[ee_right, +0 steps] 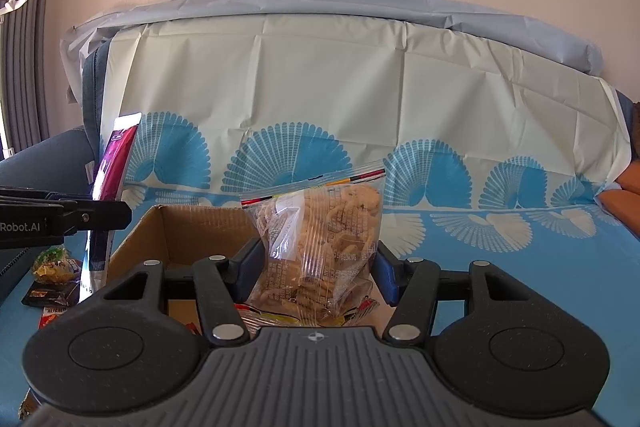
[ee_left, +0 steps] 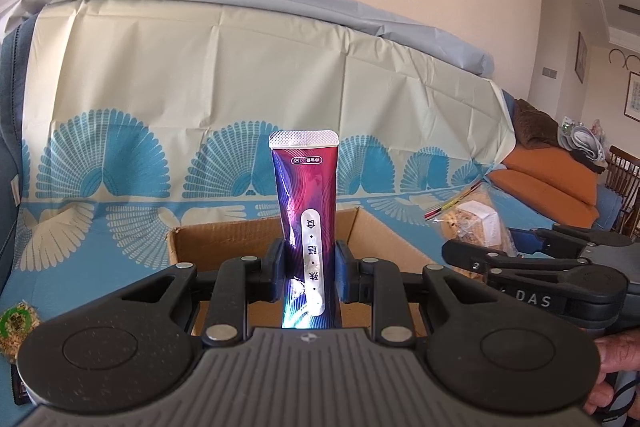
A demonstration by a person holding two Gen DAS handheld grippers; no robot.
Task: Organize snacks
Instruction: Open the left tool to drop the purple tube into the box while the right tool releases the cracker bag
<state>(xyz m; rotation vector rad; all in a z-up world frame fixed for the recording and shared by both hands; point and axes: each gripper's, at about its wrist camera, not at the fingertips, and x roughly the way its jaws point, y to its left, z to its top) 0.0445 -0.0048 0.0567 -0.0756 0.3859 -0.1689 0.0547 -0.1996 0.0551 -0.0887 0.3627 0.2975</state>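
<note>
Black grippers (ee_left: 308, 275) — blue pads (ee_left: 343, 267), silver rivets, grey ribbed bases.

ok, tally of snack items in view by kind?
Purple stick pouch, in left tool: 1
Clear cookie bag, in right tool: 1
Loose packets on the cloth at left: at least 3, partly hidden
Cardboard box: 1
Total: 6 or more

The things rest on a sofa seat covered by a cloth (ee_right: 460, 227), blue with cream fan shapes, which also goes up the backrest. An open cardboard box (ee_right: 188, 231) stands on the cloth. To the left of the box lie a few small snack packs (ee_right: 54, 263), one green and yellow, one dark. In the left view a round green pack (ee_left: 16, 327) lies on the cloth at the left edge.
</note>
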